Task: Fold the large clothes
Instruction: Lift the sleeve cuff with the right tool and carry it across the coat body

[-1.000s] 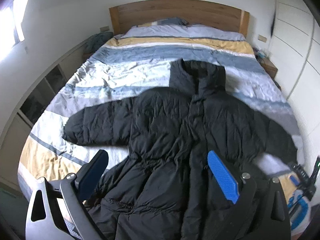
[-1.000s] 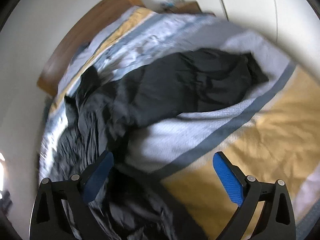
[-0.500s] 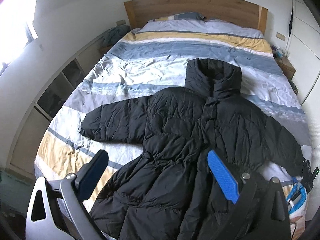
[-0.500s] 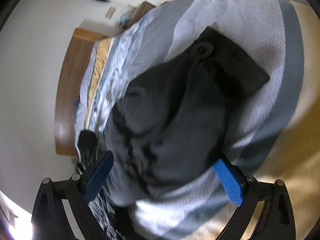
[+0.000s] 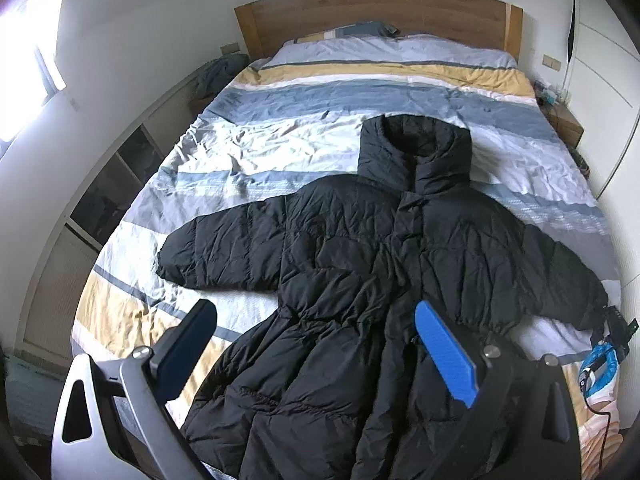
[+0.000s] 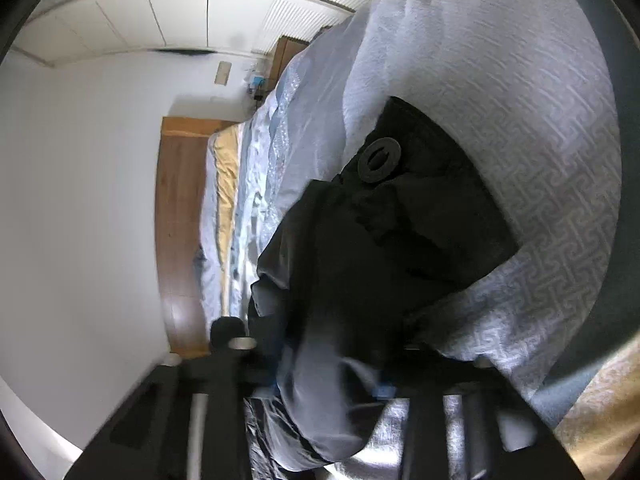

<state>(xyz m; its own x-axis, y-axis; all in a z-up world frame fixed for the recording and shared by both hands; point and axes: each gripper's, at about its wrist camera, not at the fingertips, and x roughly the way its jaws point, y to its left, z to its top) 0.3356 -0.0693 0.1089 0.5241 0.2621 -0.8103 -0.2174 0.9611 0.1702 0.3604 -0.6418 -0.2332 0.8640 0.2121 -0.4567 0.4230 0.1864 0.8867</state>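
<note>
Two views split the scene: the left wrist camera takes in the whole black puffer coat spread front-up on the striped bedspread, collar toward the wooden headboard, with the left gripper hanging above its hem, fingers wide apart and empty. Only the right wrist camera shows the right gripper up close, its jaws closing with the coat's sleeve bunched between them, a round snap visible near the cuff.

a striped duvet in blue, white and yellow covers the bed, with a wooden headboard at the far end. open shelving lines the left wall; a nightstand stands far right.
</note>
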